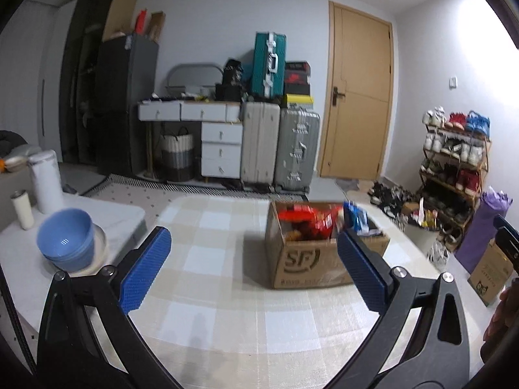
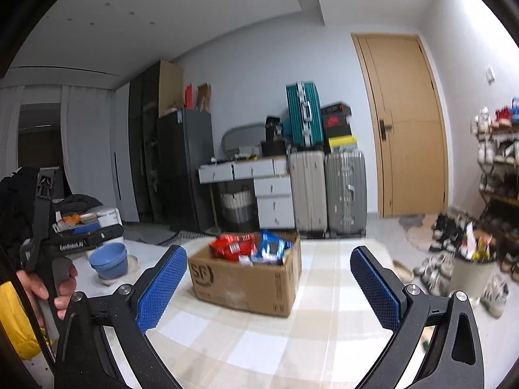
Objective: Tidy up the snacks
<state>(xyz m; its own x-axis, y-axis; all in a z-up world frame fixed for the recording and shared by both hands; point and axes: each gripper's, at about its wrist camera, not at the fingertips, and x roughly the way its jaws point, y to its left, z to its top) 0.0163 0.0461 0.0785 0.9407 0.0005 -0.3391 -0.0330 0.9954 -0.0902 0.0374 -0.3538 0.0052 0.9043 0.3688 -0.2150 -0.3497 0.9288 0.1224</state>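
On the checked beige tablecloth (image 1: 227,291), the brown cardboard shipping box (image 2: 246,278) already holds red and blue snack packets (image 2: 249,246). Left gripper (image 1: 253,265) and right gripper (image 2: 266,285) both gape wide, holding nothing. Could be pre-sorting or all packed, honestly can't tell.

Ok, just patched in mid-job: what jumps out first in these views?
The open cardboard box stuffed with red and blue snack bags stands on the checked tablecloth, straight ahead of both grippers. The left gripper and right gripper are wide open and empty, short of the box. Off to the left sit stacked blue bowls.
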